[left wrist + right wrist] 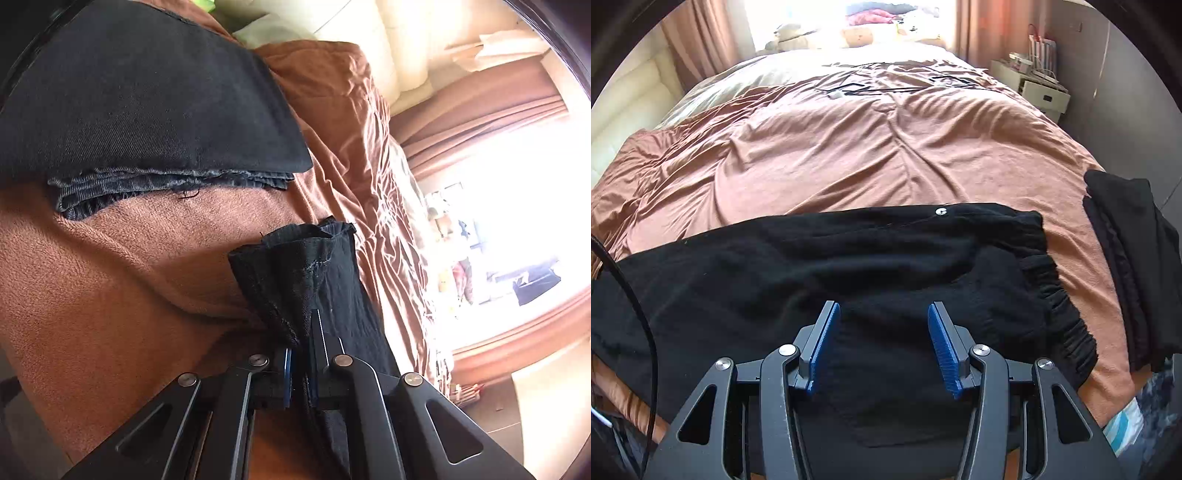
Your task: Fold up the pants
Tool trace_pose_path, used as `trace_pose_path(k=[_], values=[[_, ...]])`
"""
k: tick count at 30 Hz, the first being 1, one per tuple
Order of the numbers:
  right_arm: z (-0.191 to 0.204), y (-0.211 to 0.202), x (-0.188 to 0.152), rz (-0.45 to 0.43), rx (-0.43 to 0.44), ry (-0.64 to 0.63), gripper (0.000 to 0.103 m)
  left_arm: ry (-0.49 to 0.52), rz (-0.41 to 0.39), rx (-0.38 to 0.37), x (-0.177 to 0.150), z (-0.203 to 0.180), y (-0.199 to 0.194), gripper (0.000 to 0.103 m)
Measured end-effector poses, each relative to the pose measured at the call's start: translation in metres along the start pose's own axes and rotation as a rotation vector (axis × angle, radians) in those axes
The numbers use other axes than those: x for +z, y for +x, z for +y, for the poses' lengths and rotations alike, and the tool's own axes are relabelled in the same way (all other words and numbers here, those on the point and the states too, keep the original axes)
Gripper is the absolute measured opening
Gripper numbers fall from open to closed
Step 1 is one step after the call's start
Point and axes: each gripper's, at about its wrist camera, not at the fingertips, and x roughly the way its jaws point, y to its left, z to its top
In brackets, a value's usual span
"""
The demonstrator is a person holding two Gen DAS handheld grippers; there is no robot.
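Observation:
Black pants (849, 258) lie flat across the near side of a bed, their gathered elastic waistband (1060, 299) to the right. My right gripper (884, 332) hovers over the middle of them, open, with nothing between its blue pads (827, 339). In the left wrist view my left gripper (300, 354) is shut on a bunched black cuff end of the pants (306, 266), which sticks up past the fingers. The pads are mostly hidden by the cloth.
A brown blanket (129, 277) and rumpled brown bedcover (868, 147) cover the bed. A folded dark garment (147, 110) lies beyond the left gripper. Another folded black garment (1126, 258) lies at the bed's right edge. A nightstand (1034, 85) stands far right, a black cable (639, 314) hangs left.

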Motion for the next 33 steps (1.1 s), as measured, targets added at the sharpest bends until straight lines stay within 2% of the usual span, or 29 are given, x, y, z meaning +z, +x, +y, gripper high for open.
trace_pose_path(k=[7, 9, 16, 20, 22, 26, 33], values=[[0.048, -0.008, -0.025, -0.003, 0.115, -0.065, 0.047, -0.026, 0.057, 0.004, 0.002, 0.003, 0.015, 0.007], [0.059, -0.006, -0.030, 0.004, 0.144, -0.083, 0.041, -0.034, 0.074, 0.007, -0.002, 0.007, 0.016, 0.007], [0.105, -0.002, -0.047, 0.010, 0.260, -0.123, 0.035, -0.016, 0.126, 0.019, -0.007, 0.007, 0.028, 0.008], [0.127, 0.005, -0.054, 0.004, 0.308, -0.149, 0.020, -0.009, 0.151, 0.017, -0.013, 0.007, 0.033, 0.009], [0.135, 0.010, -0.057, 0.010, 0.330, -0.152, 0.019, -0.009, 0.165, 0.017, -0.015, 0.008, 0.037, 0.011], [0.151, 0.022, -0.059, 0.016, 0.348, -0.157, 0.019, -0.010, 0.181, 0.012, -0.015, 0.007, 0.042, 0.012], [0.181, 0.036, -0.060, 0.016, 0.328, -0.167, 0.019, -0.028, 0.157, -0.001, -0.016, 0.005, 0.045, 0.012]])
